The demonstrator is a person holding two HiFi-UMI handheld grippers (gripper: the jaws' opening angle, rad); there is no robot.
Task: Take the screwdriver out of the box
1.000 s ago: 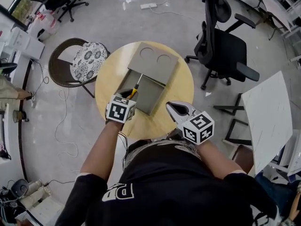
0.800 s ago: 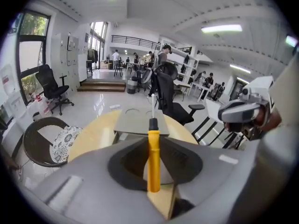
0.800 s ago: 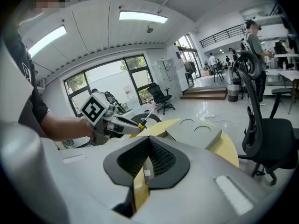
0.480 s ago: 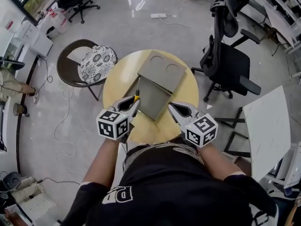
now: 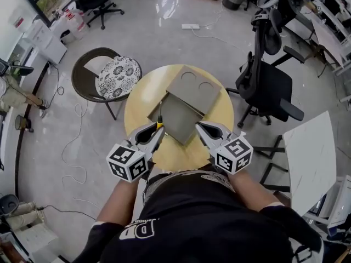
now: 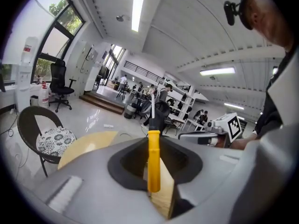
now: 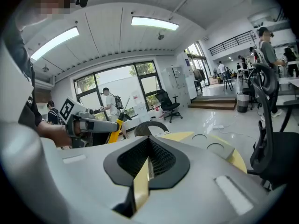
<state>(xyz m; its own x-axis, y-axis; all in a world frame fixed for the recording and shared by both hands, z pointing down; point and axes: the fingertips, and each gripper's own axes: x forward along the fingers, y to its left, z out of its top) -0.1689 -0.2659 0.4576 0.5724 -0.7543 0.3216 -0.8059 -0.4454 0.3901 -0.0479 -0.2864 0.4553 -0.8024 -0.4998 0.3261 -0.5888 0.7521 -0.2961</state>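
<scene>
1. The grey box (image 5: 176, 119) lies open in the middle of the round table (image 5: 219, 111). Its tray shows only its flat grey floor. Its lid (image 5: 193, 88), with two round recesses, is folded back toward the table's far side.
2. The screwdriver (image 5: 160, 113) is outside the tray. It is held in the air over the table's near left part, above the tray's left edge.
3. The left gripper (image 5: 156, 130) pinches the screwdriver's yellow handle (image 6: 153, 162) between its jaws. The jaws stand parted by the handle's width.
4. The screwdriver's long axis runs along the left gripper's own line. The handle end is nearest the person. The black collar and thin metal shaft (image 6: 152, 104) point away, toward the table's far side. In the left gripper view the shaft rises upright against the room beyond.
5. The right gripper (image 5: 201, 128) hovers over the table's near right part, beside the tray's near right corner and apart from the screwdriver. Its jaws are pressed together at the tips, with nothing between them.
6. A brown chair (image 5: 82, 81) with a patterned cushion (image 5: 117, 73) stands just left of the table.
7. A black office chair (image 5: 269, 84) stands just right of the table.
8. A white power strip (image 5: 190, 26) lies on the floor well beyond the table's far side.
9. A white board (image 5: 310, 152) stands farther off, right of the table.
10. A loose cable (image 5: 71, 147) trails on the floor left of the table.
</scene>
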